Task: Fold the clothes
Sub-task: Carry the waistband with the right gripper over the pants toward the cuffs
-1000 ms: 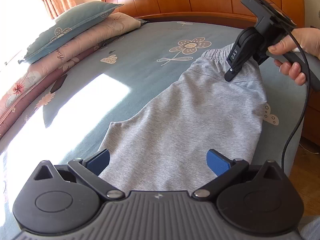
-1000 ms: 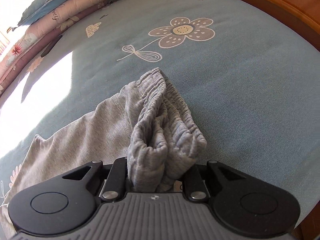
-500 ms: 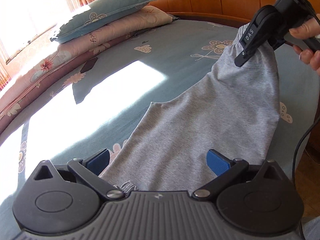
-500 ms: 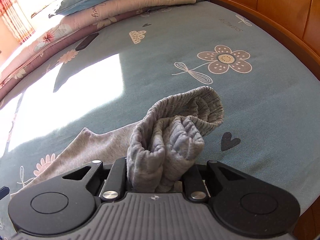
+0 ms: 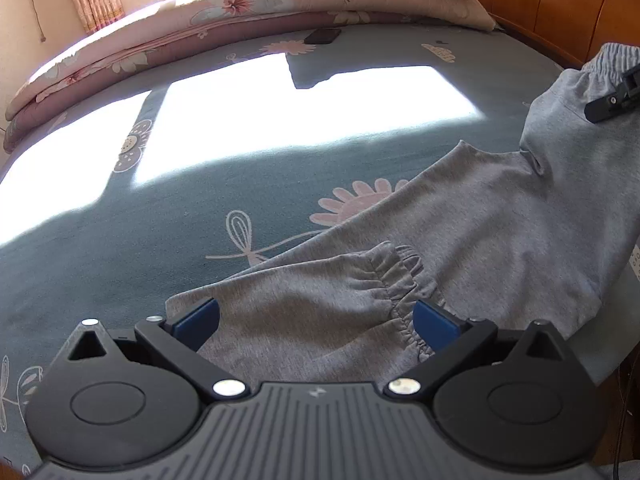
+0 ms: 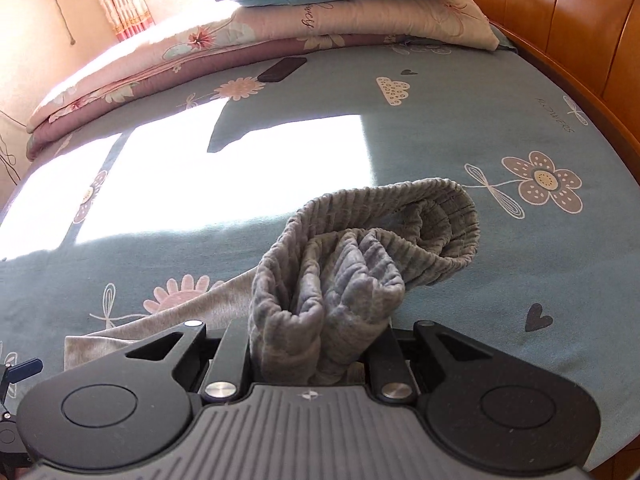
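Grey sweatpants (image 5: 492,216) lie stretched across the teal flowered bed sheet (image 5: 120,248). My left gripper (image 5: 316,320) is open, its blue pads (image 5: 196,318) wide apart on either side of a gathered leg cuff (image 5: 396,276) without pressing it. In the right wrist view my right gripper (image 6: 316,344) is shut on the bunched elastic waistband (image 6: 360,248), held up off the sheet. The left wrist view shows that gripper's black finger (image 5: 612,100) clamped on the waistband (image 5: 612,60) at the far right. The right pads are hidden by cloth.
Stacked pillows and folded quilts (image 6: 320,20) line the far side of the bed. A black phone (image 6: 282,70) lies before them. The wooden headboard (image 6: 580,20) runs along the right. A bright sun patch (image 5: 280,120) covers the middle of the sheet.
Both views have swung left toward the window and pillows. The right gripper has lifted the waistband higher. A leg cuff has come into view between the left pads.
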The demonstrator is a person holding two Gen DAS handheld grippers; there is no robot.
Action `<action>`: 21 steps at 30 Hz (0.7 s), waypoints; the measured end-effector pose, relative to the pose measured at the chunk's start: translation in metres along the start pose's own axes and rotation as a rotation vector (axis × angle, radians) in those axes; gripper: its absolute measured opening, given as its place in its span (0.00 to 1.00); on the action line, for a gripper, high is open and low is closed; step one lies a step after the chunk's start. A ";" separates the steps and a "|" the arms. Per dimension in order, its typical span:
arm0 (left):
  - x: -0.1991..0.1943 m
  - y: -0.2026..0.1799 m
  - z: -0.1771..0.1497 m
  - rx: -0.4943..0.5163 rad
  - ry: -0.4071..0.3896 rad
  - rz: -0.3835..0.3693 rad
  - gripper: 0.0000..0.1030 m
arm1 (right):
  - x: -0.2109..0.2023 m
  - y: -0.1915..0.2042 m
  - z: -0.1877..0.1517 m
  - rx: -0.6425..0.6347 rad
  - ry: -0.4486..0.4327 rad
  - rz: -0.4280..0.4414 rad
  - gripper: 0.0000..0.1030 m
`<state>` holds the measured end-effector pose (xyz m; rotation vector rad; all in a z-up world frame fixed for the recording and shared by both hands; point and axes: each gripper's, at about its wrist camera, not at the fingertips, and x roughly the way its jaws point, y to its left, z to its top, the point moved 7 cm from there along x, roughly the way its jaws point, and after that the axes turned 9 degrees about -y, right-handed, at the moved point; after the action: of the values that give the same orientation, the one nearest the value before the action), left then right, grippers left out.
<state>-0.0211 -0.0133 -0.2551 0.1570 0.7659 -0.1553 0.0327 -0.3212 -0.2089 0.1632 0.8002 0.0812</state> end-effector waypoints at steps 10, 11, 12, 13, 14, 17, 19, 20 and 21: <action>-0.013 0.046 -0.015 -0.092 0.007 0.068 0.99 | -0.007 0.081 -0.002 -0.101 0.046 0.133 0.19; -0.014 0.050 -0.017 -0.102 0.007 0.076 0.99 | -0.006 0.089 -0.002 -0.117 0.046 0.143 0.19; -0.016 0.054 -0.018 -0.112 0.007 0.083 0.99 | -0.006 0.098 -0.002 -0.134 0.046 0.153 0.19; -0.017 0.059 -0.021 -0.121 0.007 0.090 0.99 | -0.005 0.106 -0.004 -0.152 0.045 0.164 0.19; -0.019 0.063 -0.023 -0.130 0.009 0.098 0.99 | -0.005 0.114 -0.005 -0.169 0.043 0.174 0.19; -0.023 0.073 -0.032 -0.152 0.017 0.118 0.99 | -0.002 0.135 -0.009 -0.202 0.044 0.204 0.19; -0.025 0.081 -0.038 -0.167 0.022 0.132 0.99 | 0.001 0.148 -0.013 -0.204 0.052 0.234 0.18; -0.027 0.084 -0.041 -0.173 0.023 0.139 0.99 | 0.001 0.154 -0.015 -0.214 0.050 0.242 0.18; -0.028 0.087 -0.043 -0.178 0.025 0.146 0.99 | 0.002 0.160 -0.017 -0.223 0.049 0.251 0.18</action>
<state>-0.0531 0.0827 -0.2590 0.0452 0.7863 0.0536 0.0198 -0.1613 -0.1934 0.0499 0.8101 0.4111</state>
